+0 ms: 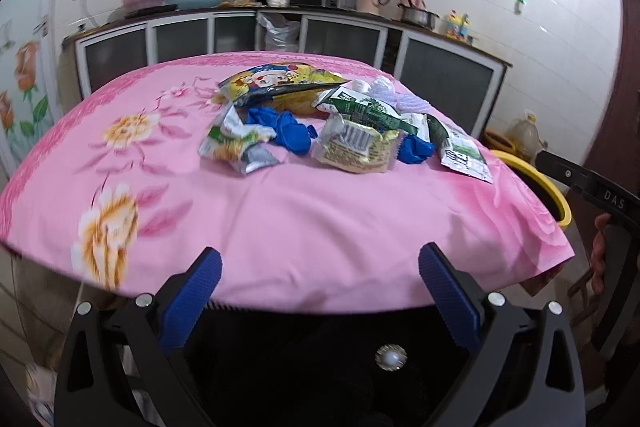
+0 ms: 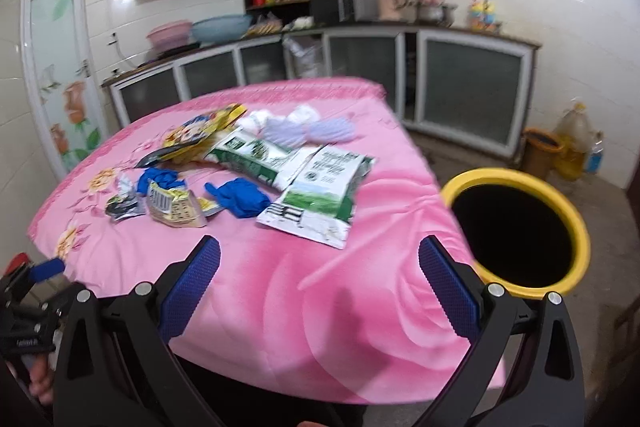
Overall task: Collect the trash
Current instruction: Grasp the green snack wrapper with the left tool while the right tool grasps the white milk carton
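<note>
While both tools hang back at the near edge of the table, nothing has yet been picked up, so this looks to me like the very start of the collecting. Spread wide with nothing between its blue ribbed pads, the left gripper (image 1: pixel 320 263) hovers just over the near hem of the pink flowered tablecloth (image 1: pixel 280 211); the right gripper (image 2: pixel 320 259) is likewise wide and empty, a little further in over the cloth. Ahead of both lies the heap of rubbish — a white-and-green printed plastic pouch (image 2: pixel 316 195) nearest the right tool's fingers, a crumpled blue rubber glove (image 2: pixel 240 197) just to the left of it, a yellow foil snack wrapper with a barcode (image 2: pixel 176 207) further left, and beyond these a yellow cartoon-printed crisp bag (image 1: pixel 280 83) and some pale lilac ribbed paper cups (image 2: pixel 320 131) at the far side. The round bin with a yellow rim and black inside (image 2: pixel 516 227) stands off the table edge, just right of the right tool's right finger. I'd judge the next move is a reach forward with the right tool to the white-and-green pouch, closing on a raised edge since it lies fairly flat — then a short swing right to the bin. The left tool has the silver-and-green crumpled wrapper (image 1: pixel 236 143) ahead and slightly left of it.
</note>
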Tool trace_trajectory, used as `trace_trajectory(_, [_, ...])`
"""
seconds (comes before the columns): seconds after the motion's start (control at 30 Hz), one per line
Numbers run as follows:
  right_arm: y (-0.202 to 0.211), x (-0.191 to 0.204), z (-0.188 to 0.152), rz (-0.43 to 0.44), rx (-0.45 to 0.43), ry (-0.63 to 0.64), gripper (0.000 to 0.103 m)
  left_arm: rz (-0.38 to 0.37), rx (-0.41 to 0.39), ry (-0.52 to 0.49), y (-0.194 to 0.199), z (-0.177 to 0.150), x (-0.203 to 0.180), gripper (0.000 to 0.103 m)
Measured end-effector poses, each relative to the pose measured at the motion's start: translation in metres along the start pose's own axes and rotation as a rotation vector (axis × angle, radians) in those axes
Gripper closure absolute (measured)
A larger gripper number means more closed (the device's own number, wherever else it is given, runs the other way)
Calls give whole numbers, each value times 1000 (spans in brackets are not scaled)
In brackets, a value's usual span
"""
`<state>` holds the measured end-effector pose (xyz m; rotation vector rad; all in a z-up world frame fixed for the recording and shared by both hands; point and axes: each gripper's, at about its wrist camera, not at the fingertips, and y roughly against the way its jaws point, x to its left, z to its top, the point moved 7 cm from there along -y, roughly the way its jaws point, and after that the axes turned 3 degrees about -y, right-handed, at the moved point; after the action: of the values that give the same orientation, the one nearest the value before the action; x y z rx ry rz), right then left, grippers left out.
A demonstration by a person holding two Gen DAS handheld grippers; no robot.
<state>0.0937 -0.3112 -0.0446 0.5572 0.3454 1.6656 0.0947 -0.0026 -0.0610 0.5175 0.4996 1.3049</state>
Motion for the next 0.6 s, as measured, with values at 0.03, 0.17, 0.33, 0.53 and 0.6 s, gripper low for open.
trace_trajectory(0.03, [-8, 1, 2, 67, 40, -31, 7, -4, 1, -6, 1, 4, 2, 8])
trace_trajectory(0.17, [-29, -6, 17, 54, 66, -59, 7, 6, 48, -50, -13, 33, 23, 8])
trace_trajectory(0.33, [-68, -2, 27, 18, 163, 5, 7, 58, 140, -89, -36, 50, 45, 8])
trace_trajectory(0.53, [-114, -12, 42, -5, 275, -50, 7, -35, 237, -18, -65, 67, 62, 8])
trace_trajectory(0.6, [-123, -12, 48, -5, 296, -64, 7, -49, 266, -3, -74, 70, 67, 8])
